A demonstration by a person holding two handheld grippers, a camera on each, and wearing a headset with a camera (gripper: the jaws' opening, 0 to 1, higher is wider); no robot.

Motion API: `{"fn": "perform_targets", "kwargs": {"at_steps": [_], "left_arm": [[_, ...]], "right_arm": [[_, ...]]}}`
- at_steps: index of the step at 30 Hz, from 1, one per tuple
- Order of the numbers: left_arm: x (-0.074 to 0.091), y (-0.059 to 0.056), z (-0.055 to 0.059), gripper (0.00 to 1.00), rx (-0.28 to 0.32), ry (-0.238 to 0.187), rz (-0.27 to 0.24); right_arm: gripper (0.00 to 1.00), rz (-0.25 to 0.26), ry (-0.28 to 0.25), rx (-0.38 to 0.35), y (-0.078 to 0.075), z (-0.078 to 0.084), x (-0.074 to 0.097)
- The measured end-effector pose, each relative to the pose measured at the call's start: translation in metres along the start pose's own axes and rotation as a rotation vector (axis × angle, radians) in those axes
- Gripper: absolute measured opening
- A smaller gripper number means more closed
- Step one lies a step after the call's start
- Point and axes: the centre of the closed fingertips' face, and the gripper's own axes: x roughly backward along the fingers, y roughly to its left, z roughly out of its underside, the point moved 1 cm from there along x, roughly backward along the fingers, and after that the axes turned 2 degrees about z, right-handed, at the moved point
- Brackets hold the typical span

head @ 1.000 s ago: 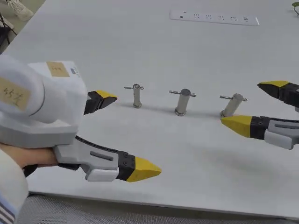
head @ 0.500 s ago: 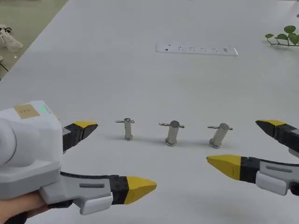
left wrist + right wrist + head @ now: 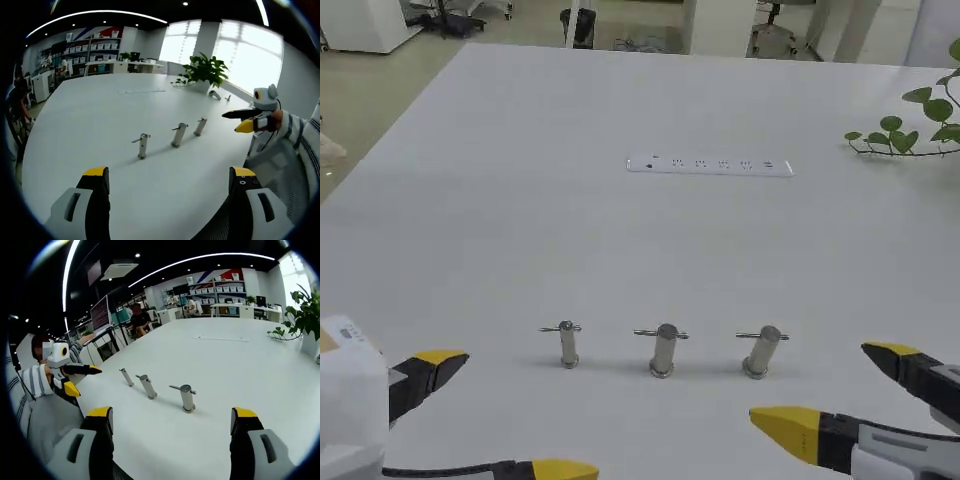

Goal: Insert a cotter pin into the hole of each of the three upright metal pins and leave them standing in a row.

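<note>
My view now takes in more of the wide white workbench (image 3: 620, 240) than a second ago. The left gripper (image 3: 525, 412) and the right gripper (image 3: 810, 382) have both drawn back from the row. Their yellow-tipped jaws stand wide and hold nothing. Between them, well apart from both, the three upright silver metal pins (image 3: 663, 352) stand in a row. Each one carries a thin wire cotter pin (image 3: 660, 334) across its head, so I judge the task is complete.
</note>
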Motion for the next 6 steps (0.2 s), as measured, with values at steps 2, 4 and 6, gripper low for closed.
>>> {"fn": "perform_targets", "kwargs": {"at_steps": [2, 4, 6], "left_arm": [[0.0009, 0.0027, -0.0034, 0.99, 0.035, -0.038, -0.001], [0.0027, 0.0065, -0.0034, 0.99, 0.052, -0.051, -0.021], [0.0026, 0.0084, -0.0006, 0.99, 0.055, -0.042, -0.036]], "right_arm": [[0.97, 0.007, 0.004, -0.006, -0.0018, 0.0015, 0.0030], [0.97, 0.018, 0.000, -0.024, -0.0041, 0.0013, 0.0057], [0.96, 0.023, -0.001, -0.034, -0.0049, 0.0014, 0.0072]]}}
